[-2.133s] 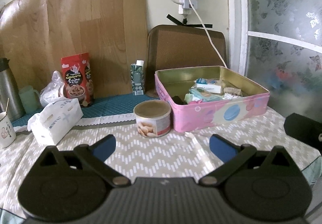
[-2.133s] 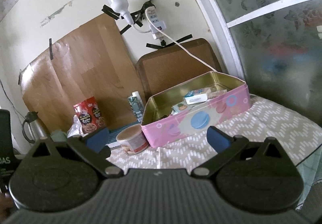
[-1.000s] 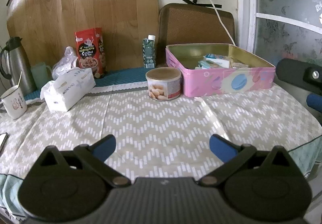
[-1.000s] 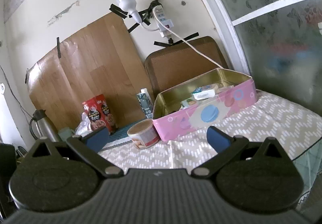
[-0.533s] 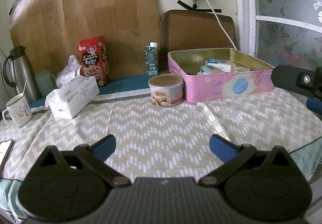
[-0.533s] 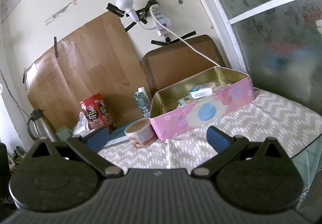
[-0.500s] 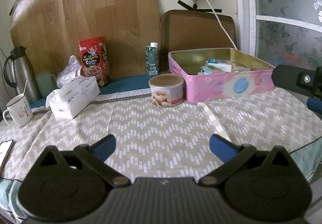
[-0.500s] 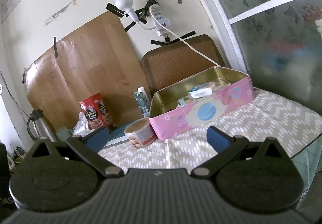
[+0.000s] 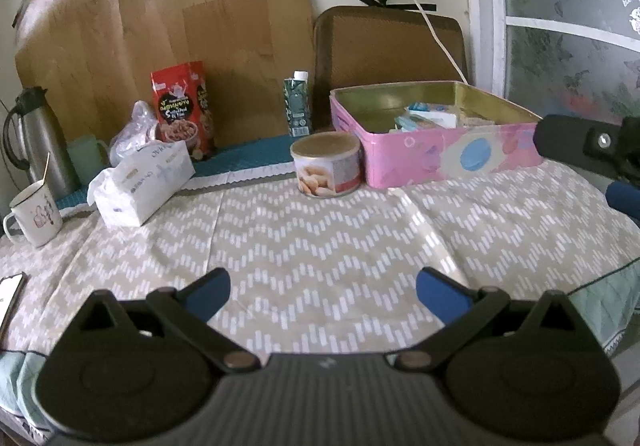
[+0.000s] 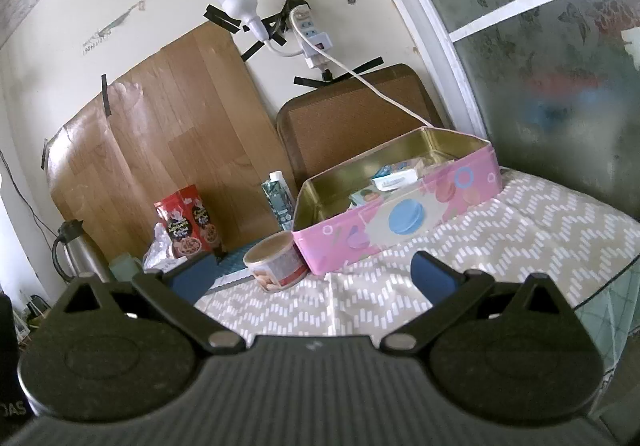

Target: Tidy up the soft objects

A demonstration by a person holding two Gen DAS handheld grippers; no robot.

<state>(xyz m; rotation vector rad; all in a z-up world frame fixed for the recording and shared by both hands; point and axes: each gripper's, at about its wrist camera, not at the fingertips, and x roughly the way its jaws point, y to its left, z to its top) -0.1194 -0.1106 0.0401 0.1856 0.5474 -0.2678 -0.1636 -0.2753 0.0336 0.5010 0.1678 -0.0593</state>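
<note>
A pink tin box point(image 9: 436, 157) with a gold inside stands at the back right of the table; it also shows in the right wrist view point(image 10: 400, 221). Several small soft packets point(image 9: 430, 117) lie inside it. A white tissue pack point(image 9: 140, 181) lies at the left. My left gripper point(image 9: 322, 292) is open and empty, low over the table's near edge. My right gripper point(image 10: 310, 274) is open and empty, held off the table's right front; its body shows at the right edge of the left wrist view point(image 9: 588, 149).
A round nut can point(image 9: 326, 169) stands beside the tin. A red snack bag point(image 9: 182, 113), a green carton point(image 9: 297, 103), a plastic bag point(image 9: 132, 127), a steel flask point(image 9: 34, 137), a green cup point(image 9: 86, 161) and a white mug point(image 9: 36, 211) stand behind and left. A phone point(image 9: 10, 296) lies at the left edge.
Both grippers have drawn back from the tin box, so more of the table shows. In the last half second almost nothing has moved. Both stay open and empty.
</note>
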